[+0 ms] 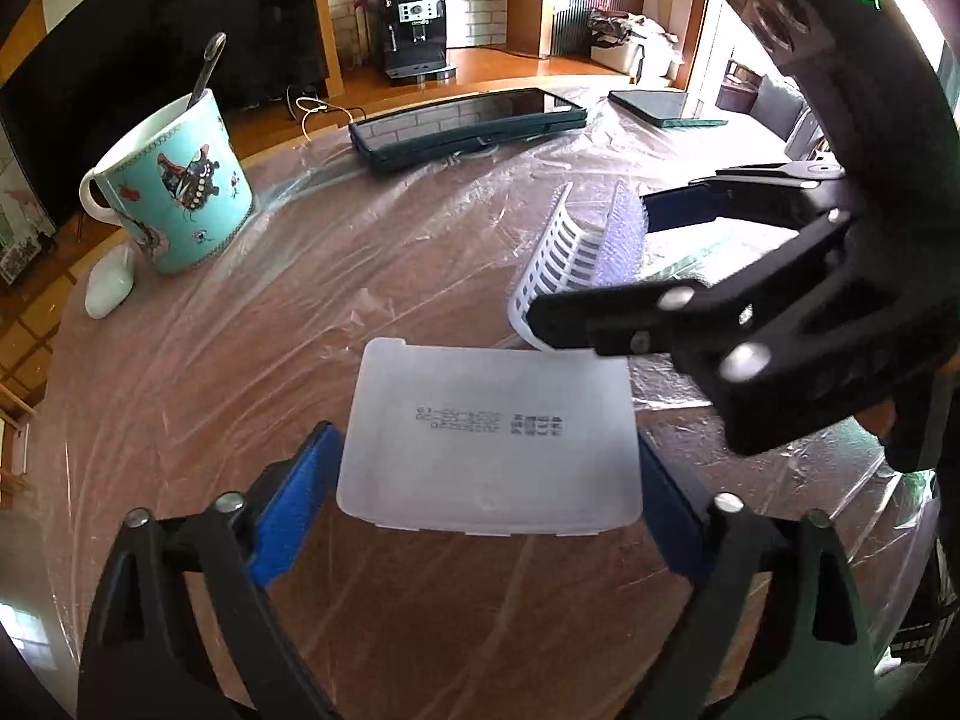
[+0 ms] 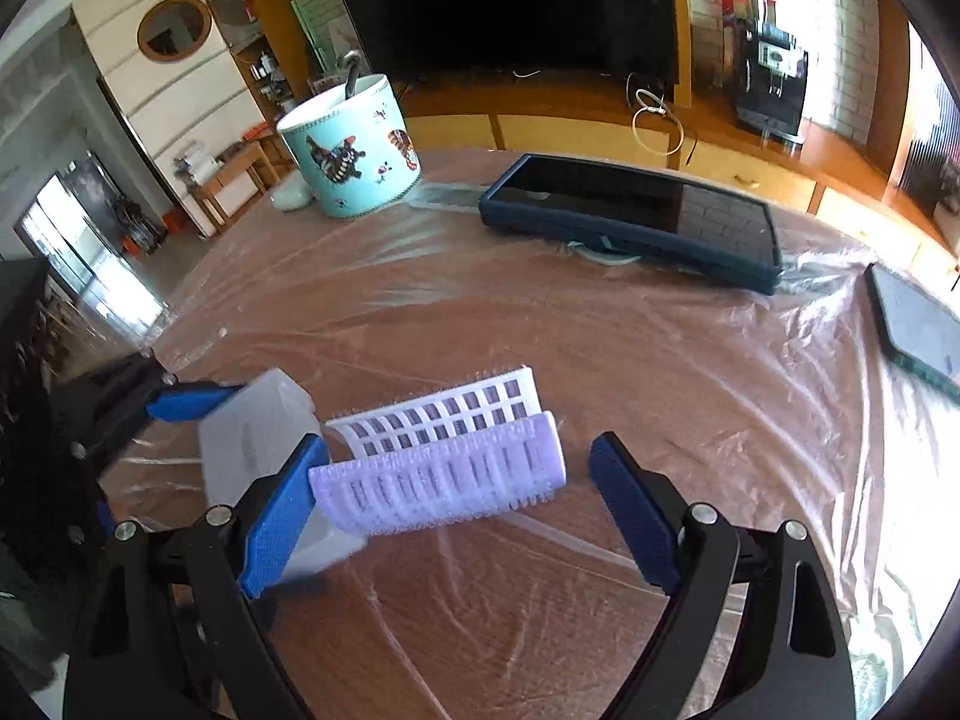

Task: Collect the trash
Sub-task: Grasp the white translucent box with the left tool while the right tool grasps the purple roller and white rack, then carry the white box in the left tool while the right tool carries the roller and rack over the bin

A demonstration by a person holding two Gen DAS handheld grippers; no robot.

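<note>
A frosted white plastic box (image 1: 489,438) with printed lettering lies on the film-covered table (image 1: 252,360). My left gripper (image 1: 486,468) straddles it, a blue pad against each side, shut on it. The same box (image 2: 252,438) shows at the left of the right wrist view, beside a left pad (image 2: 192,401). A lilac hair roller (image 2: 444,477) lies crosswise between the fingers of my right gripper (image 2: 456,480), which is open: the left pad meets one end and a gap remains at the right pad. A white slotted roller shell (image 2: 444,411) leans behind it. In the left wrist view the right gripper (image 1: 606,258) brackets the roller (image 1: 621,240) and shell (image 1: 558,252).
A turquoise mug (image 1: 180,192) with a spoon stands at the far left, a small white object (image 1: 108,288) beside it. A tablet in a dark blue case (image 2: 636,216) lies at the back, and a second flat dark device (image 2: 918,330) at the right edge. Crinkled clear film covers the round table.
</note>
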